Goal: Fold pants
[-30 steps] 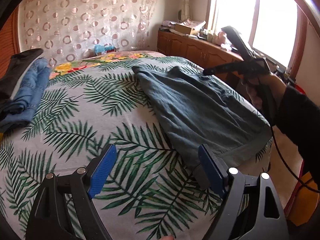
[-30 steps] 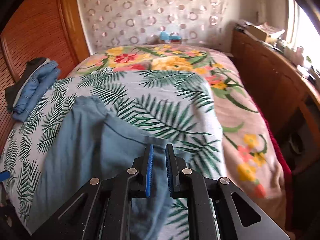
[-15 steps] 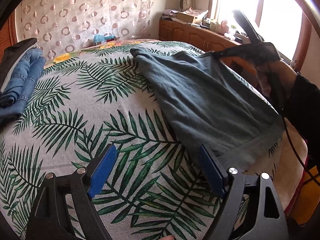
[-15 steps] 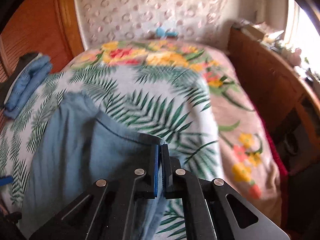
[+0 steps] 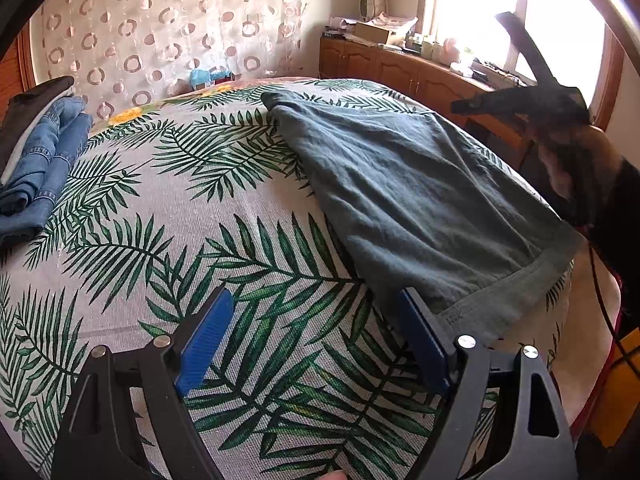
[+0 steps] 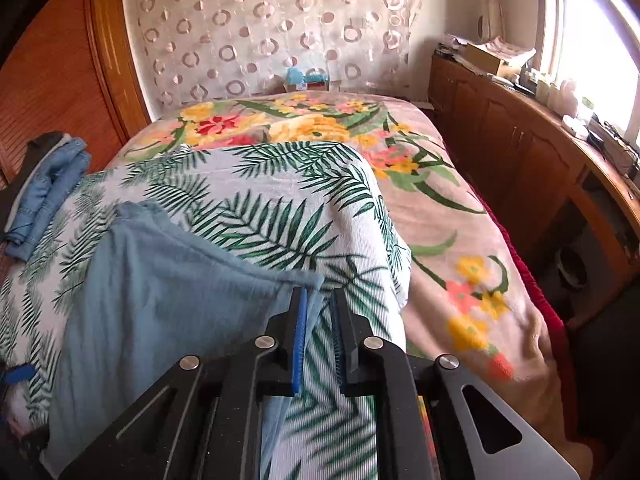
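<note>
Grey-blue pants (image 5: 420, 192) lie spread on the palm-leaf bedspread (image 5: 180, 240); they also show in the right wrist view (image 6: 160, 280). My left gripper (image 5: 316, 344) is open, low over the bed, with its right finger (image 5: 424, 344) beside the pants' near hem. My right gripper (image 6: 318, 320) is open by a narrow gap at the pants' corner (image 6: 314, 280); the cloth edge lies by the gap, not pinched. The right gripper also shows in the left wrist view (image 5: 520, 100), held over the pants' far side.
Folded blue jeans (image 5: 44, 168) and a dark garment (image 5: 32, 96) lie at the bed's left; the jeans also show in the right wrist view (image 6: 48, 192). A wooden cabinet (image 6: 520, 152) with clutter runs under the window on the right. A floral blanket (image 6: 460, 240) covers the bed's right edge.
My right gripper was shut on the pants' corner half a second ago and has now opened, letting the cloth go. My left gripper stayed open and moved closer to the pants' hem.
</note>
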A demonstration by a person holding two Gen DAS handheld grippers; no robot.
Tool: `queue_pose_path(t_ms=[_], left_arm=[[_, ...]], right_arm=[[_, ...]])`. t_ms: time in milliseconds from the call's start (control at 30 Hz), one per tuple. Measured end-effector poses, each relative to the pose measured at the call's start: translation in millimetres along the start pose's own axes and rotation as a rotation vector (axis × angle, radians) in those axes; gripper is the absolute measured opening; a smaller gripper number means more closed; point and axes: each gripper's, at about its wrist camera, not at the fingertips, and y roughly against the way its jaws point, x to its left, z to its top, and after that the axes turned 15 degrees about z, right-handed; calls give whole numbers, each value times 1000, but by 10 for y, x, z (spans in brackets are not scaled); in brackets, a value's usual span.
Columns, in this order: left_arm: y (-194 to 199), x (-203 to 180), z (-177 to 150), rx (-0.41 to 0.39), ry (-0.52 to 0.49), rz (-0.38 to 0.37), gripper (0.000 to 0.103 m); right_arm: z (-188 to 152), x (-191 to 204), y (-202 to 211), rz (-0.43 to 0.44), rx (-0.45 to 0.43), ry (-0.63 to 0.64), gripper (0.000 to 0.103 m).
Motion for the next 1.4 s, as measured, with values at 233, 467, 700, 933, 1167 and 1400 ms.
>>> queue_pose_path(t_ms=[233, 467, 700, 933, 1167, 1400], left_arm=[[5, -10, -11, -3, -8, 5, 85], [13, -22, -16, -8, -11, 12, 85], [12, -21, -17, -9, -12, 10, 85], [17, -13, -17, -5, -4, 9, 85], [117, 42, -8, -10, 19, -28, 78], [350, -41, 34, -54, 2, -93, 72]], right_arm=[[-546, 417, 414, 72, -33, 86, 20], [-968, 768, 624, 156, -43, 114, 25], [-1170, 878, 395, 141, 26, 149, 28], [-1168, 833, 269, 137, 24, 120, 28], [-1298, 1036, 236, 137, -5, 183, 52], [-1305, 1050, 248, 114, 18, 176, 57]])
